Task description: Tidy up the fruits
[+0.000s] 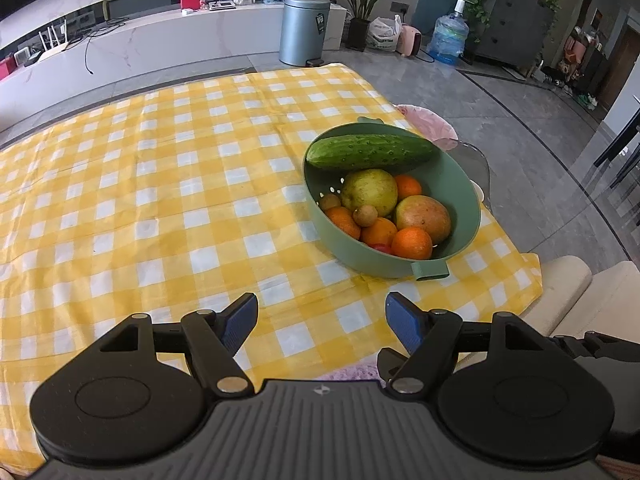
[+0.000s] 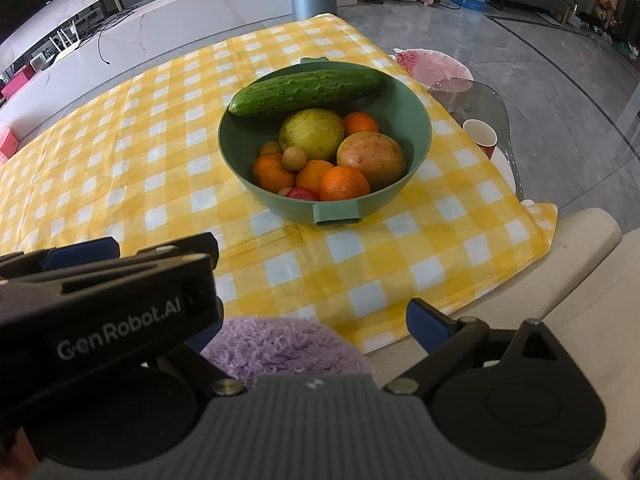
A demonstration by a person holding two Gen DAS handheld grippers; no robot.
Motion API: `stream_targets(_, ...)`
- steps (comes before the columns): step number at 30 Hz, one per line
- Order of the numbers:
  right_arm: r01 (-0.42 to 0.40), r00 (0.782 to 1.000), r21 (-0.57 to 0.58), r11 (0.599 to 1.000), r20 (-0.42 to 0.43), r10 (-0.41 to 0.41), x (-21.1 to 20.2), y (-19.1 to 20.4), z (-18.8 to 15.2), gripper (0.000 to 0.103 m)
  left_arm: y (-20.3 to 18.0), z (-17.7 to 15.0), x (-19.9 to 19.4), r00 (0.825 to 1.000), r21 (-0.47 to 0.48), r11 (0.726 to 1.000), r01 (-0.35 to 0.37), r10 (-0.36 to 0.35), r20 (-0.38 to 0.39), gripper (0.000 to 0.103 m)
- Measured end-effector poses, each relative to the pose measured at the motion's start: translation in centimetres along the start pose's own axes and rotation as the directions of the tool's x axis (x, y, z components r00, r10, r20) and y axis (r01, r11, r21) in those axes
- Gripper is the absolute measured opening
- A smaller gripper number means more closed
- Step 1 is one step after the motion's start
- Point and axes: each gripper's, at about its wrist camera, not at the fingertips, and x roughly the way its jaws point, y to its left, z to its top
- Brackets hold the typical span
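All fruit sits piled in the round green plastic colander bowl (image 2: 325,148) on the yellow-checked tabletop (image 1: 160,200), long green cucumber (image 2: 306,90) across its far rim. Left claw (image 1: 321,322) and right claw (image 2: 312,320) both released, empty, near edge. Could be sorted or pending; any grasp should take top pieces singly.
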Motion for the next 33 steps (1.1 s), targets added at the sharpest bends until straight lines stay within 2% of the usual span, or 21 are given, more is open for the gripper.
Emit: stream_targets(33, -0.011, 1.0, -0.045, 0.999, 0.018, 0.012, -0.9, 2.3, -0.1, 0.094, 1.9, -0.2, -1.6, 1.0, -0.02, 1.0, -0.004, 0.004, 0.013, 0.084)
